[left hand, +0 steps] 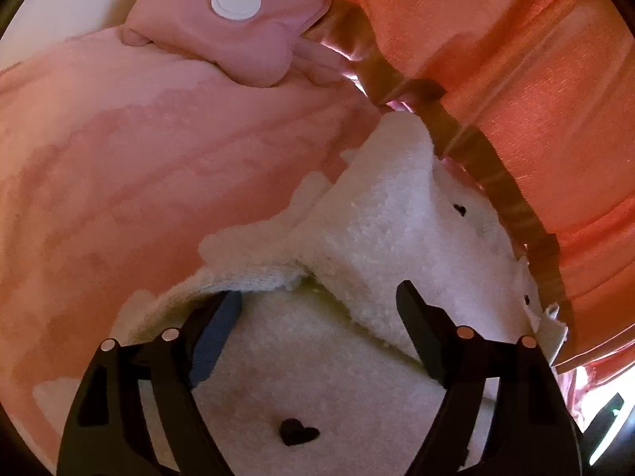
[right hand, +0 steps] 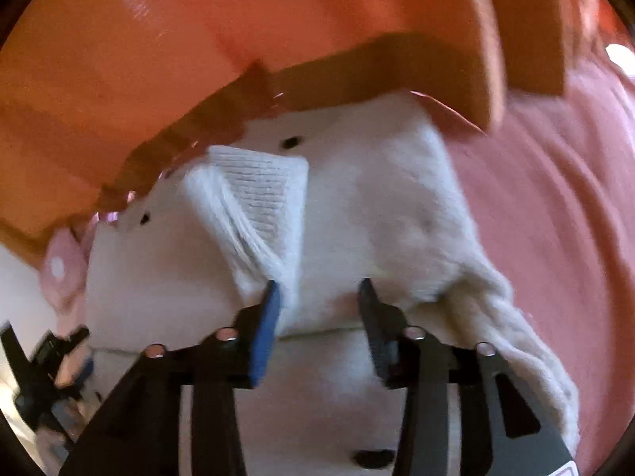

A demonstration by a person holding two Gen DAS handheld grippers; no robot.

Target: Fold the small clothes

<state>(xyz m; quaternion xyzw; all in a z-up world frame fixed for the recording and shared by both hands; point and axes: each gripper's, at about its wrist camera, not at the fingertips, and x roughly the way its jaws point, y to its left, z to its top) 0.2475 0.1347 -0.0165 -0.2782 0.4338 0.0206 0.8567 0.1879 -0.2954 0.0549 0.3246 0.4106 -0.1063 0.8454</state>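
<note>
Both grippers, left (left hand: pixel 321 305) and right (right hand: pixel 317 297), stood open over the white sweater (left hand: pixel 389 214); its folded flap at twelve o'clock could slip loose.

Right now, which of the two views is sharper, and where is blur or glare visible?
Left wrist view: sharper, the cream garment shows fluffy texture and a crisp black heart; bright glare at the lower right edge. Right wrist view: motion blur smears the orange fabric and the left hand-held gripper at the left edge. Both: fisheye bending, dark round corners.
</note>
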